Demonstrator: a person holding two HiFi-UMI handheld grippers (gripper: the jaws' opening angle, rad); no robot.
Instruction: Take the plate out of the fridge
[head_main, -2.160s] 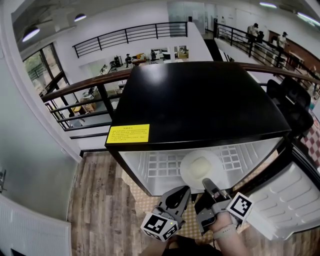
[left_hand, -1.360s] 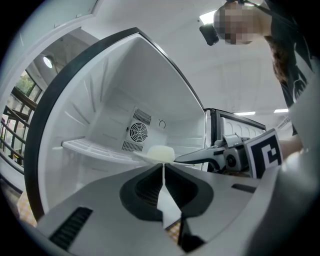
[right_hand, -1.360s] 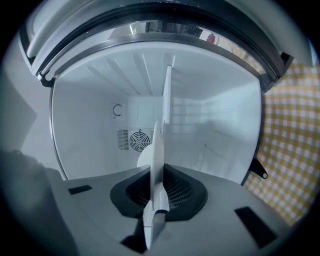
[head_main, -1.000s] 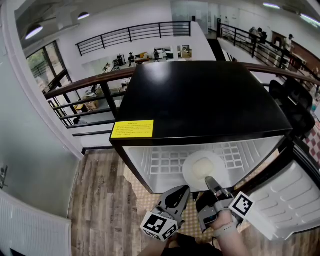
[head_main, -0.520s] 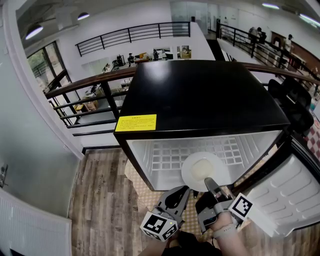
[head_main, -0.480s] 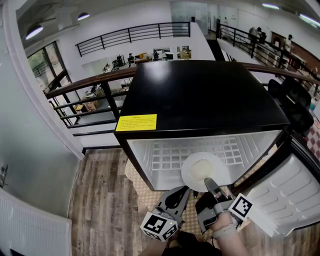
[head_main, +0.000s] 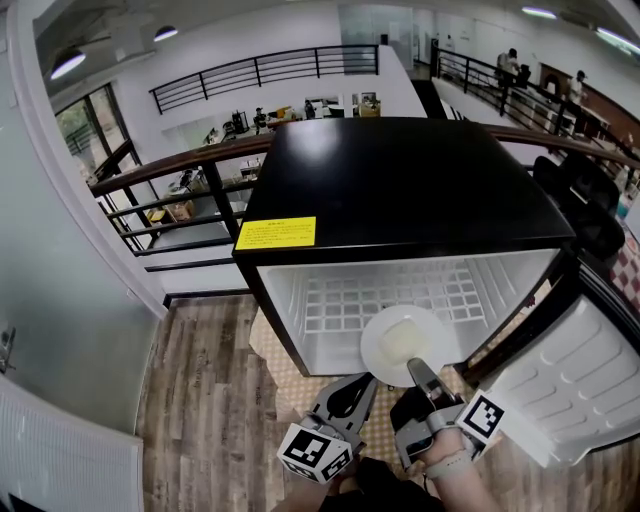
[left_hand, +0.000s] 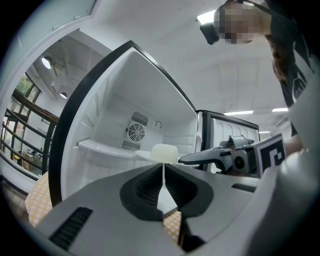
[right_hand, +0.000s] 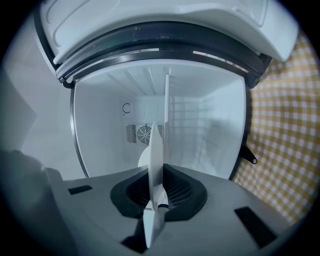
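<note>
Half done, I'd guess: the right gripper (head_main: 416, 368) pinches the plate (head_main: 396, 336) at the fridge (head_main: 400, 190) front (left gripper (head_main: 362, 384) closed on nothing), not yet pulled clear.

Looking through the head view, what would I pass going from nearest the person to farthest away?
right gripper → plate → wire shelf → yellow label → far black railing
</note>
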